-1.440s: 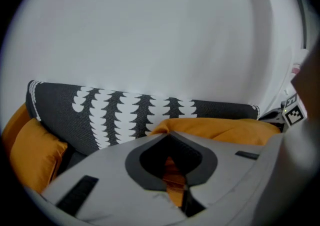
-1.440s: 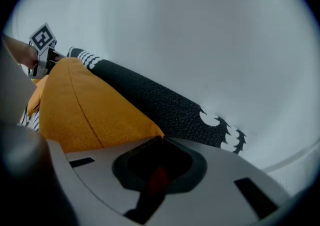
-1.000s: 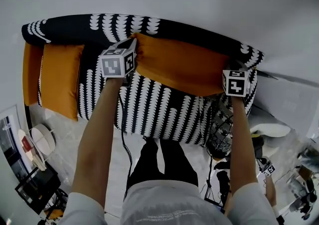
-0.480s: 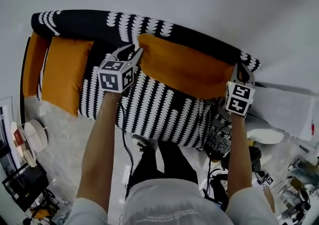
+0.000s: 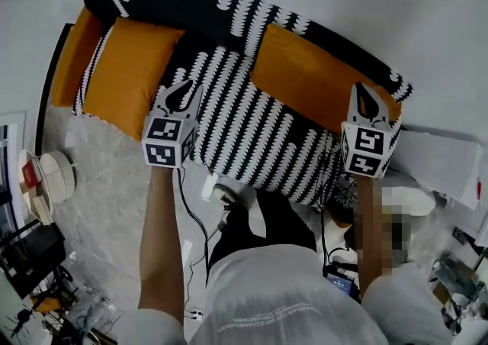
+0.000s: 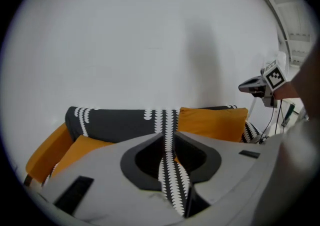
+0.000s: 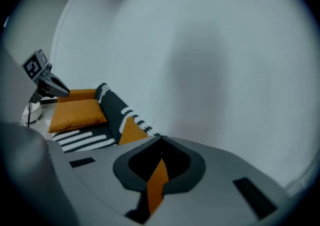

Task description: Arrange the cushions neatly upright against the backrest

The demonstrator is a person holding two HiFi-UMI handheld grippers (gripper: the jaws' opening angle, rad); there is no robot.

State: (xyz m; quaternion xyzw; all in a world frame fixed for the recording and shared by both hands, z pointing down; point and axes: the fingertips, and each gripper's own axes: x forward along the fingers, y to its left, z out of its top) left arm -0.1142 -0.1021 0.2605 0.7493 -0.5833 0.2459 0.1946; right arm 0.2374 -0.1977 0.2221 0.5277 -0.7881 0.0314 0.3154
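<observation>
Head view, sofa: the black sofa (image 5: 244,118) with its white pattern runs slantwise below you, its backrest (image 5: 191,11) toward the wall.
Head view, right cushion: the orange right cushion (image 5: 316,88) stands upright against the backrest near the sofa's right end.
Head view, left cushion: the orange left cushion (image 5: 133,76) lies across the seat at the left end, just beside an orange end piece (image 5: 72,57). Whether that piece is an armrest or another cushion cannot be told.
Head view, your grippers: your left gripper (image 5: 183,91) hangs over the seat between the two cushions. Your right gripper (image 5: 364,95) hangs over the right cushion's outer end.
Left gripper view, jaws: your left gripper's jaws have just been closing and stand a narrow slit apart. Nothing is between them; only the distant sofa pattern shows through.
Left gripper view, cushions: the right cushion leans upright on the backrest, while the left cushion sits low on the seat.
Right gripper view, jaws: your right gripper's tips are pressed together and pinch nothing. The orange in the slot behind them is the right cushion farther off.
Right gripper view, cushions: the right cushion shows edge-on against the backrest. The left cushion lies nearly flat at the far end, near your left gripper.
</observation>
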